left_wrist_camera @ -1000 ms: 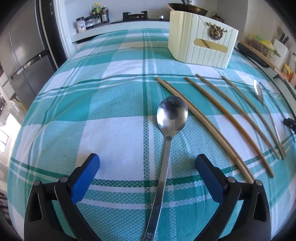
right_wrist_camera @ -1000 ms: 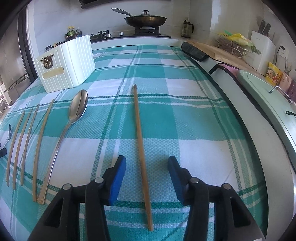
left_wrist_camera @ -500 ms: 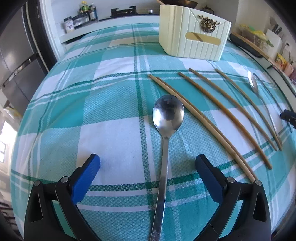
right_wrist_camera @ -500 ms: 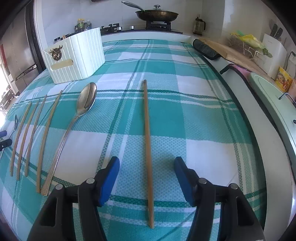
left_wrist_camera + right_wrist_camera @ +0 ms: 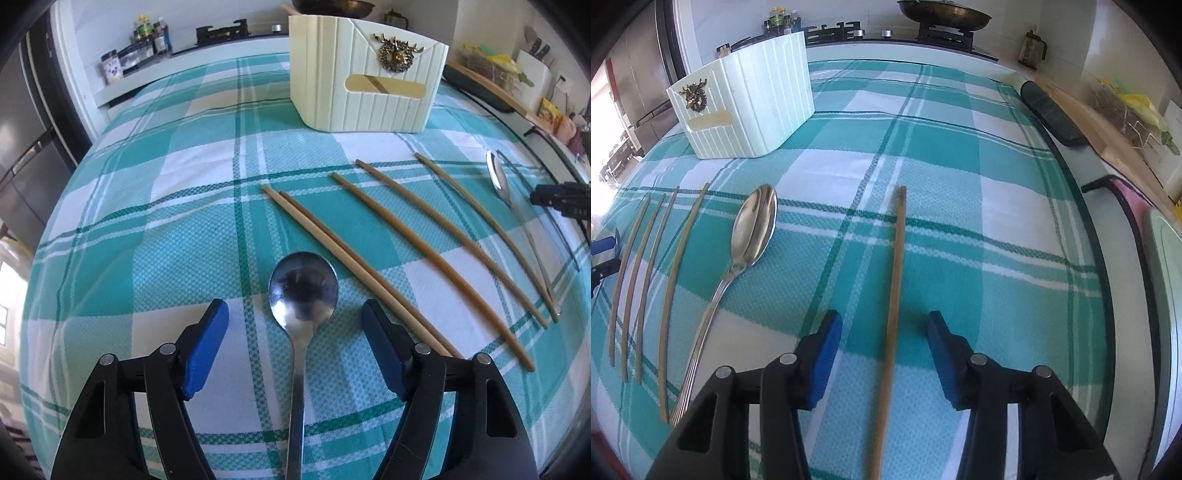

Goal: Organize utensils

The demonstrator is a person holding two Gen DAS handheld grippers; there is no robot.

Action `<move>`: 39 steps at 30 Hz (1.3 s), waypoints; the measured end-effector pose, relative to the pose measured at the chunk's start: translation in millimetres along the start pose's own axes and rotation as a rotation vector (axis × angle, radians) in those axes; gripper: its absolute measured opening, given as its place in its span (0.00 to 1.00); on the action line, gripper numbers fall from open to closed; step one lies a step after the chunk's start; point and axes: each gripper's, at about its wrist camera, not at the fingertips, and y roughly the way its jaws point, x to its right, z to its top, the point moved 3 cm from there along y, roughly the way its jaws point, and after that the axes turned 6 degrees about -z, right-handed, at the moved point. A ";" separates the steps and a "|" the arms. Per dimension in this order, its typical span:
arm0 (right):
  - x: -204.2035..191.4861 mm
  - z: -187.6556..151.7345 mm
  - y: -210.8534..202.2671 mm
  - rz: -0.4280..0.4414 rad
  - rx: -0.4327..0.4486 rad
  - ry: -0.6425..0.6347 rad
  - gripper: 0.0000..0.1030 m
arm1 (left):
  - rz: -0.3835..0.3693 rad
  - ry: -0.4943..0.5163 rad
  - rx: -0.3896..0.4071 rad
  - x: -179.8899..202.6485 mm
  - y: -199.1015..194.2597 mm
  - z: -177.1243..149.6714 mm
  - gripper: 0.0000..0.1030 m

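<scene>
A steel spoon (image 5: 303, 288) lies on the teal checked cloth (image 5: 166, 240), its handle running back between the jaws of my left gripper (image 5: 295, 314). Those jaws are closing, and the blue pads stand clear of the handle. Several bamboo chopsticks (image 5: 406, 240) lie to its right, then a second spoon (image 5: 496, 177). A lone chopstick (image 5: 897, 277) lies between the jaws of my right gripper (image 5: 884, 321), which are also closing without touching it. The cream ribbed holder (image 5: 369, 92) stands upright at the back of the cloth, and the holder (image 5: 750, 110) is far left in the right wrist view.
A stove with a dark pan (image 5: 942, 16) runs along the back, with spice jars (image 5: 147, 33) beside it. A fridge (image 5: 22, 147) stands left. A dark pad (image 5: 1049, 110), a wooden board and a knife block line the right counter. The other spoon (image 5: 753, 225) lies left of the lone chopstick.
The left jaws have narrowed around the spoon's handle and moved up towards its bowl. The right gripper slid forward along the lone chopstick; its jaws widened, then narrowed again.
</scene>
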 end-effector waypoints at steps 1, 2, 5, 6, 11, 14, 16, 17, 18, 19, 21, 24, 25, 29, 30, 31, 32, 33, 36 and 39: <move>0.0 7.9 5.1 0.004 -0.009 -0.002 0.42 | -0.004 0.005 0.000 0.5 0.6 1.7 0.68; -0.2 14.9 9.3 0.005 -0.010 -0.001 0.41 | -0.008 0.008 0.001 1.1 1.0 3.1 0.65; -1.9 36.0 21.3 0.019 -0.001 0.012 0.35 | -0.016 0.012 0.010 1.6 2.7 6.3 0.55; -2.6 42.1 24.8 0.023 0.005 0.018 0.33 | -0.018 0.010 0.017 1.3 2.4 6.8 0.47; -4.3 62.6 36.2 0.024 0.030 0.065 0.06 | -0.033 -0.015 0.030 -7.1 0.6 11.4 0.35; -0.6 64.2 20.4 0.036 0.083 0.131 0.06 | -0.035 -0.035 0.065 -11.4 -12.1 12.8 0.35; -0.4 63.0 -8.5 0.063 0.158 0.165 0.06 | -0.049 -0.052 0.095 -12.5 -24.8 14.5 0.35; -1.2 62.3 -22.1 0.075 0.187 0.172 0.06 | -0.056 -0.057 0.112 -12.2 -32.3 15.6 0.35; -2.5 61.4 -39.4 0.092 0.221 0.177 0.06 | -0.059 -0.060 0.129 -11.5 -40.0 16.9 0.35; -4.3 60.3 -57.0 0.107 0.253 0.179 0.06 | -0.063 -0.062 0.145 -10.7 -48.1 17.7 0.35; -6.8 57.1 -87.4 0.127 0.305 0.177 0.06 | -0.083 -0.073 0.183 -9.1 -66.7 18.9 0.35; -13.6 44.6 -137.0 0.148 0.389 0.158 0.06 | -0.114 -0.091 0.235 -7.6 -94.3 19.4 0.35; -15.7 40.5 -150.5 0.154 0.412 0.151 0.06 | -0.120 -0.094 0.249 -7.1 -102.1 19.2 0.35; -23.3 23.0 -189.3 0.170 0.479 0.147 0.06 | -0.145 -0.107 0.296 -5.6 -129.8 19.2 0.35; -25.2 19.7 -196.0 0.175 0.490 0.148 0.06 | -0.153 -0.109 0.305 -4.9 -135.0 19.7 0.35; -27.2 16.6 -201.3 0.178 0.498 0.149 0.06 | -0.158 -0.111 0.313 -4.6 -139.6 20.3 0.34; -29.7 13.9 -207.6 0.182 0.510 0.150 0.06 | -0.164 -0.113 0.323 -3.9 -144.5 21.0 0.34; -31.8 12.3 -212.6 0.183 0.522 0.150 0.05 | -0.171 -0.114 0.331 -3.0 -148.9 21.5 0.34; -37.6 10.4 -226.6 0.191 0.557 0.151 0.05 | -0.183 -0.115 0.349 -0.8 -158.8 24.1 0.34; -42.5 13.4 -234.7 0.194 0.586 0.153 0.05 | -0.191 -0.112 0.362 1.0 -165.2 27.6 0.34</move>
